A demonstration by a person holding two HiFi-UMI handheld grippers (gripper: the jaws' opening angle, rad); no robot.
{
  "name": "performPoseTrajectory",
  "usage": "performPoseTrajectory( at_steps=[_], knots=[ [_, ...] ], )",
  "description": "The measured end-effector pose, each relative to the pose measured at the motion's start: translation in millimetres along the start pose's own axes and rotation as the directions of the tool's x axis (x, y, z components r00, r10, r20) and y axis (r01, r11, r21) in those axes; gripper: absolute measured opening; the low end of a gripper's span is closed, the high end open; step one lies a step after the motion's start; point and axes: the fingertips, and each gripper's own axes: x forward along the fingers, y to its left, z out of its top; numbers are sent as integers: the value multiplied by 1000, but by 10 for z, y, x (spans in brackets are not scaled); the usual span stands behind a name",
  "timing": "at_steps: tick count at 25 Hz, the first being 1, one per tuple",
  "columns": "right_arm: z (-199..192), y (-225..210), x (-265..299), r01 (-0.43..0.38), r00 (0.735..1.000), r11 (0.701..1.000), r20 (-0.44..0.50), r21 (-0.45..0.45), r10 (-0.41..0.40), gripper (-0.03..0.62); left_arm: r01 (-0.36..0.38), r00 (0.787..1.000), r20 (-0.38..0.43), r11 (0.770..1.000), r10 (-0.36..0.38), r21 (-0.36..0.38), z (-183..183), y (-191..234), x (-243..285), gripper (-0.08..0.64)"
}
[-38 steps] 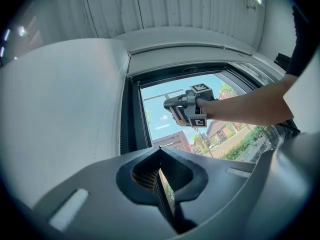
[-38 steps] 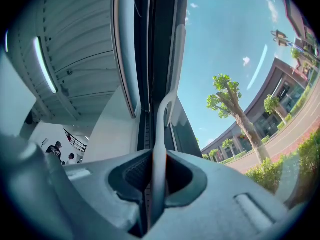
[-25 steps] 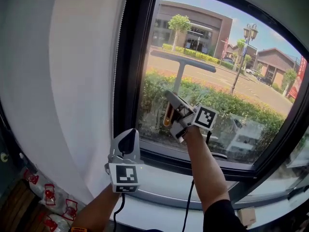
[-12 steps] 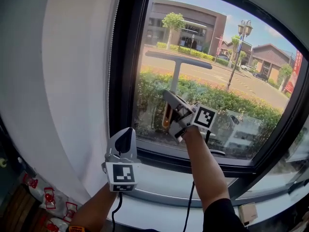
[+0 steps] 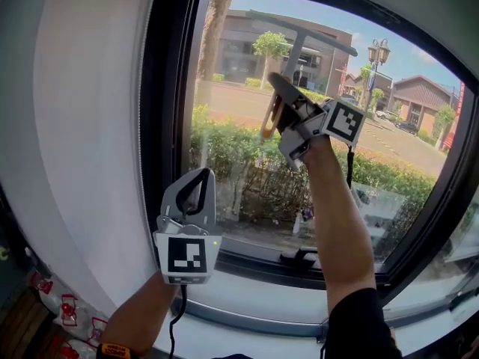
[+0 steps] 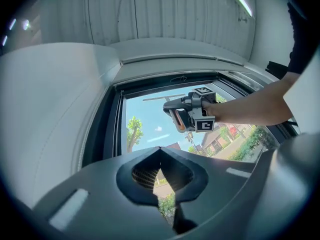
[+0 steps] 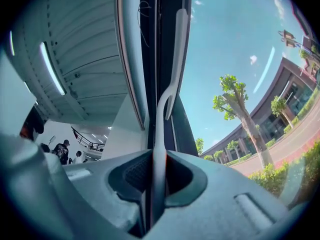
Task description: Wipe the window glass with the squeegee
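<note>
Squeegee (image 5: 298,45) high at window glass (image 5: 239,163), gripped by right tongs (image 7: 155,184); left tongs (image 6: 161,181) closed, empty.

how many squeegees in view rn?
1. The squeegee is clamped in the right gripper, raised against the upper window glass. The left gripper, held lower, is shut on nothing. No second one shows, though little of the room is in view.

Grey T-shaped squeegee (image 5: 298,45) upright by window glass (image 5: 239,148).
</note>
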Motion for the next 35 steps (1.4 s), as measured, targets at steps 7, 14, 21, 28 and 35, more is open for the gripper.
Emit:
performPoseTrajectory(
  at_steps=[7, 14, 21, 28, 35],
  knots=[
    [485, 38, 212, -23, 1000, 1000, 15, -11, 24, 39, -52, 997, 61, 998, 50, 22, 299, 218, 109, 18],
    [21, 3, -260, -46, 999, 996, 10, 78, 46, 38, -32, 999, 34, 999, 31, 25, -18, -157, -3, 18],
    [-200, 51, -309, -38, 997, 983, -54, 182, 48, 40, 16, 1000, -5, 1000, -16, 0, 78, -303, 209, 18],
    [-1018, 149, -820, -18, 996, 956, -81, 294, 44, 40, 66, 995, -71, 996, -70, -54, -332, -694, -20, 18],
    [-1653, 157, -1217, 30, 992, 925, -125, 379, 19, 40, 58, 984, -164, 996, -67, -61, -692, -861, -132, 18]
  ],
)
